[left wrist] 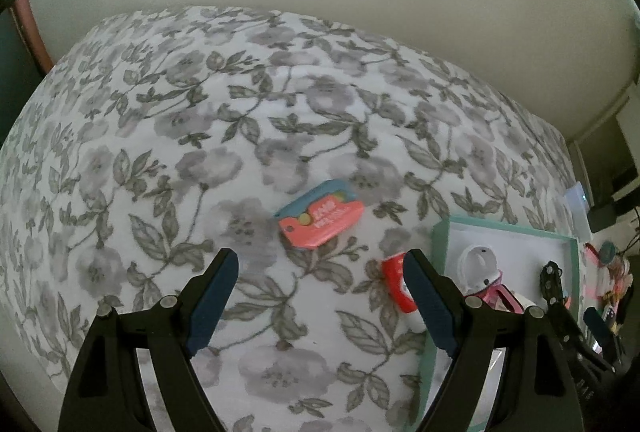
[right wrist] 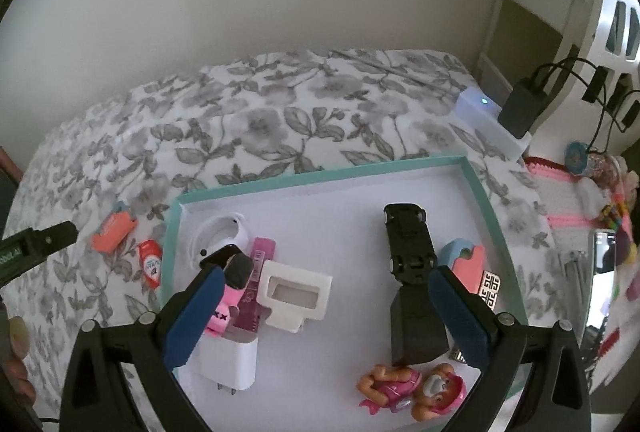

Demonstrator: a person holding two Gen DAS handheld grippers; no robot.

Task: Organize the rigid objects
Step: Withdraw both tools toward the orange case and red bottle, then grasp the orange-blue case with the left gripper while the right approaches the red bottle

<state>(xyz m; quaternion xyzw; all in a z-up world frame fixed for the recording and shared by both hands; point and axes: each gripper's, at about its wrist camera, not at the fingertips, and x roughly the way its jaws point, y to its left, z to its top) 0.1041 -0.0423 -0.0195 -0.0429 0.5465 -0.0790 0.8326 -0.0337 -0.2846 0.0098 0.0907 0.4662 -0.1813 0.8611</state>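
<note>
A coral and blue card-shaped item (left wrist: 320, 220) lies on the floral bedspread, ahead of my open, empty left gripper (left wrist: 322, 268). A small red tube (left wrist: 398, 286) lies beside the right finger, next to the teal-rimmed tray (left wrist: 440, 232). In the right wrist view the same card (right wrist: 113, 228) and tube (right wrist: 150, 262) lie left of the tray (right wrist: 320, 171). My right gripper (right wrist: 332, 268) is open and empty above the tray. The tray holds a black toy car (right wrist: 408, 238), a white frame piece (right wrist: 295, 294), a white charger (right wrist: 230, 366), a pink strip (right wrist: 258, 280) and a pup figure (right wrist: 412, 390).
A white device with a blue light (right wrist: 490, 121) and a black adapter (right wrist: 522, 107) sit at the bed's right end. Pink crochet items and small toys (right wrist: 576, 191) lie to the right. A wall runs behind the bed. The left gripper's tip (right wrist: 40, 242) shows at the left.
</note>
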